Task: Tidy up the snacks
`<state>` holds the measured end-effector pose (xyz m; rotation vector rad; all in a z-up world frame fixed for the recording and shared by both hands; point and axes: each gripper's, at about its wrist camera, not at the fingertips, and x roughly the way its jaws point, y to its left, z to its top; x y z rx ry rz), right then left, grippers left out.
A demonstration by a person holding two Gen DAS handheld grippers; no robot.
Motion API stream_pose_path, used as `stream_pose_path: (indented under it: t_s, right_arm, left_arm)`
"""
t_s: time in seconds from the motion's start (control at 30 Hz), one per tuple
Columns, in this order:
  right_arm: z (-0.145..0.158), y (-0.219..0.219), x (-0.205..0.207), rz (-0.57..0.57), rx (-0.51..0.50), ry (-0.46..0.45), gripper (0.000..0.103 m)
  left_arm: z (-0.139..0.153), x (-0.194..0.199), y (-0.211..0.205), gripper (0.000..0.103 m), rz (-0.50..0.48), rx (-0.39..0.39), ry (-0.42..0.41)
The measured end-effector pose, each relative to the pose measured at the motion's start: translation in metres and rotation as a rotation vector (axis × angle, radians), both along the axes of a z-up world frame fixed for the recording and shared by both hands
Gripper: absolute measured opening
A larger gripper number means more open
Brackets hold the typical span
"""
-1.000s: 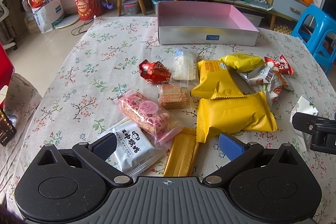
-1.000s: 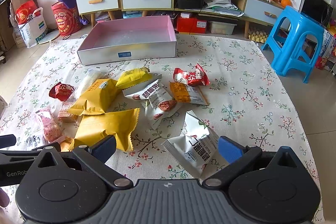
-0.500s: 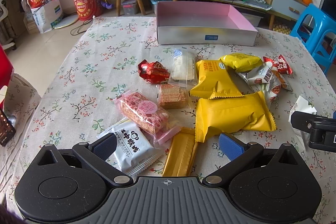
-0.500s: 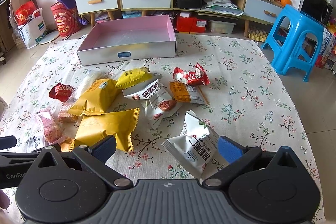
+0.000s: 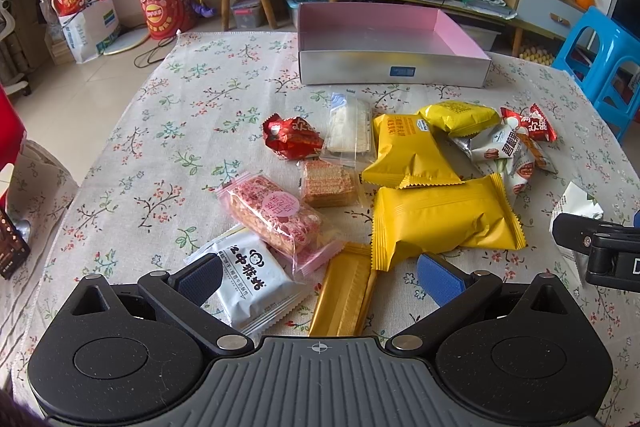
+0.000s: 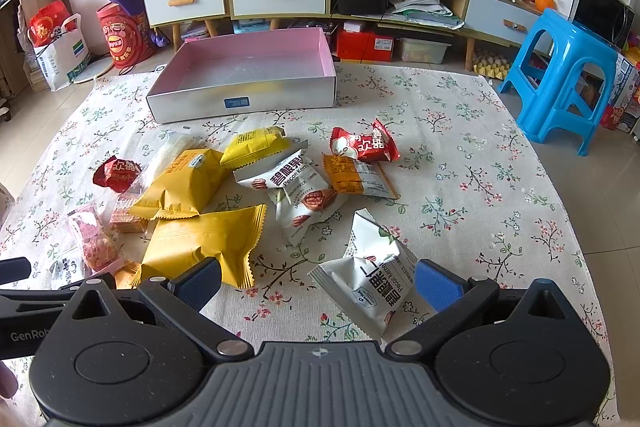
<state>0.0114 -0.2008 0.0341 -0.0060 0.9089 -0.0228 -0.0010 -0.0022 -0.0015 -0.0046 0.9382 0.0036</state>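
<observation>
Black left gripper [image 5: 320,277], right gripper [image 6: 318,277], blue ribbed fingers [image 6: 438,285], silver pivot screws, grey ridged base

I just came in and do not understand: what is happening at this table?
A person holds two grippers over snack packets scattered on a floral tablecloth. The left gripper and the right gripper both have open jaws and hold nothing. The pink box at the far side is empty, so no snack is sorted yet.

Light: bright, soft daylight in both views.
Shadows: weak and short under the snack packets [image 5: 440,219].
Glare: small shine on the silver box [image 6: 244,103] wall.
Focus: sharp in the centre.
Edges: strong fisheye bending, dark corners.
</observation>
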Motion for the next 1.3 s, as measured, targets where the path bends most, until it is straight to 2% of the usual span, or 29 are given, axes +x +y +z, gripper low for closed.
stream_pose_path:
  t_s: [0.67, 0.87, 1.07, 1.13, 1.3]
  right_arm:
    - [-0.003, -0.001, -0.001, 0.002, -0.002, 0.008, 0.094]
    - [-0.002, -0.002, 0.004, 0.02, -0.02, 0.022, 0.094]
    - [0.0, -0.019, 0.024, 0.046, -0.048, 0.024, 0.094]
    - [-0.002, -0.025, 0.033, 0.052, -0.047, 0.042, 0.094]
    - [-0.002, -0.038, 0.049, 0.097, 0.023, 0.083, 0.094]
  left_arm:
    - [-0.002, -0.001, 0.0, 0.103, -0.003, 0.007, 0.008]
    - [0.002, 0.012, 0.003, 0.103, -0.033, 0.022, 0.02]
    - [0.009, 0.028, 0.008, 0.103, -0.088, 0.034, -0.016]
    - [0.009, 0.038, 0.011, 0.103, -0.11, 0.021, 0.011]
    - [0.002, 0.061, 0.02, 0.103, -0.126, -0.077, 0.081]
